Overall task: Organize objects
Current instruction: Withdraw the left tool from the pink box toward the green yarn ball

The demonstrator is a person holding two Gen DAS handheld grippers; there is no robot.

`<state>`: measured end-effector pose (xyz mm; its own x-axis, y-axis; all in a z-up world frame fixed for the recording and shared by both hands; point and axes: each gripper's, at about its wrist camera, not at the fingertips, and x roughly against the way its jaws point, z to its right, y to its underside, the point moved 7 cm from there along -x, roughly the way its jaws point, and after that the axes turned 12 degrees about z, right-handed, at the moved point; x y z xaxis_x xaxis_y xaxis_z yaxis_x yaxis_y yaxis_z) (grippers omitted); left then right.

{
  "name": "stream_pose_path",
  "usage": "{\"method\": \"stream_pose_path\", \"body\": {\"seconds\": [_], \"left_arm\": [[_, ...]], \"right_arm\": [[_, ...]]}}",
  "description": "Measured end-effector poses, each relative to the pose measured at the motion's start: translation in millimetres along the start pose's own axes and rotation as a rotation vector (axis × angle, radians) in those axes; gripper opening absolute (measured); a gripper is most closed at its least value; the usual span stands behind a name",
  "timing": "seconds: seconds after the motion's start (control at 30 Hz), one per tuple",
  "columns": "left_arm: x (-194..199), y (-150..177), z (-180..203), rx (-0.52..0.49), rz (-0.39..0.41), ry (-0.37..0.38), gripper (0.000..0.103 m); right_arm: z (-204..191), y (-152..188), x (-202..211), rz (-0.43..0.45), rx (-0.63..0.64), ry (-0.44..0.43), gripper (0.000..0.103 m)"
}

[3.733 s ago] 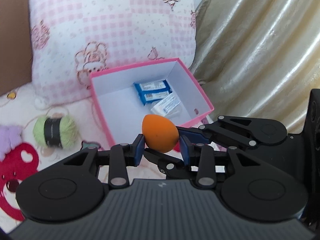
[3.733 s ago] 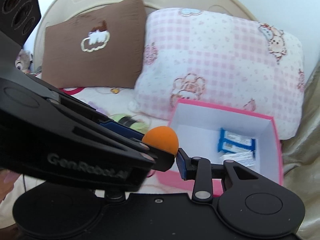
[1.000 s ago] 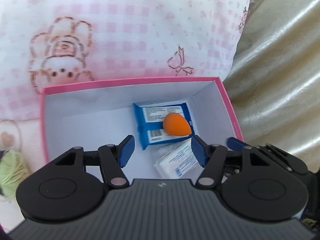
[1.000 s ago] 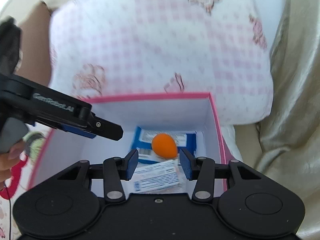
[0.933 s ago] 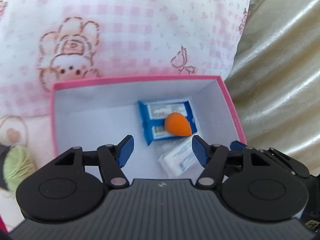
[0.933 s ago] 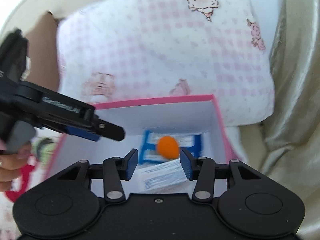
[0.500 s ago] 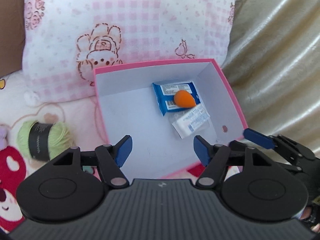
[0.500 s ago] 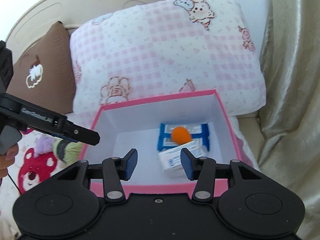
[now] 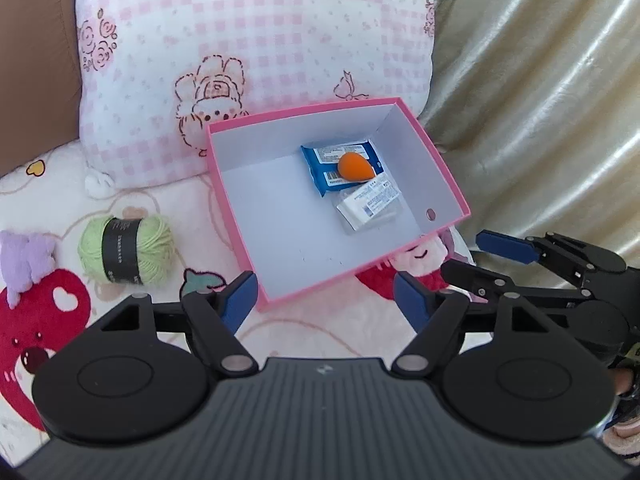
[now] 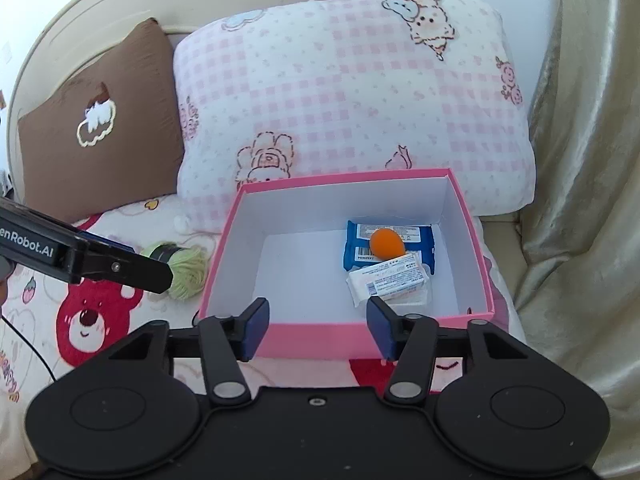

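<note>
An orange egg-shaped sponge (image 9: 353, 167) (image 10: 386, 243) lies on a blue packet (image 9: 320, 172) (image 10: 420, 236) inside the pink box (image 9: 228, 200) (image 10: 304, 338); a white packet (image 9: 368, 201) (image 10: 390, 280) lies beside it. My left gripper (image 9: 325, 303) hangs over the box's near corner, its jaws opening with nothing between them. My right gripper (image 10: 318, 328) is at the box's near wall, jaws also opening and empty. A ball of green yarn (image 9: 126, 249) (image 10: 184, 267) rests on the blanket left of the box.
A pink checked pillow (image 10: 352, 100) stands behind the box, a brown cushion (image 10: 96, 120) to its left. A purple plush (image 9: 26, 256) lies by the yarn. A beige curtain (image 9: 540, 100) hangs on the right. The blanket has red bear prints (image 10: 88, 320).
The sponge, once held between the grippers, lies in the box. Both grippers have drawn back and up from the box, which looks smaller now, and their jaws stand wider.
</note>
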<state>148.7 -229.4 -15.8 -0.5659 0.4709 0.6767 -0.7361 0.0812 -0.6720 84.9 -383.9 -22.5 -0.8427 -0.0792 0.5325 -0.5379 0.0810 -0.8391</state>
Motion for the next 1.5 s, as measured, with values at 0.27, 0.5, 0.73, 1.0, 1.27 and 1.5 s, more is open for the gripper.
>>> {"method": "stream_pose_path", "body": {"seconds": [0.27, 0.5, 0.73, 1.0, 1.27, 1.5], "left_arm": [[27, 17, -1, -0.032, 0.023, 0.006, 0.077], [46, 33, -9, -0.065, 0.032, -0.006, 0.092], [60, 48, -32, -0.046, 0.019, -0.041, 0.098], [74, 65, -63, 0.024, -0.018, -0.063, 0.103], [80, 80, -108, 0.066, -0.024, -0.117, 0.103], [78, 86, -141, 0.102, -0.014, -0.131, 0.103]], "right_arm": [[-21, 3, 19, 0.052, -0.026, -0.089, 0.065], [-43, 8, 28, 0.022, -0.016, -0.148, 0.086], [-62, 19, 31, -0.037, -0.008, -0.170, 0.088], [-95, 20, 30, -0.068, 0.077, -0.181, 0.089], [-125, 22, 26, -0.075, 0.127, -0.215, 0.089], [-153, 28, 11, -0.042, 0.136, -0.251, 0.088]]}}
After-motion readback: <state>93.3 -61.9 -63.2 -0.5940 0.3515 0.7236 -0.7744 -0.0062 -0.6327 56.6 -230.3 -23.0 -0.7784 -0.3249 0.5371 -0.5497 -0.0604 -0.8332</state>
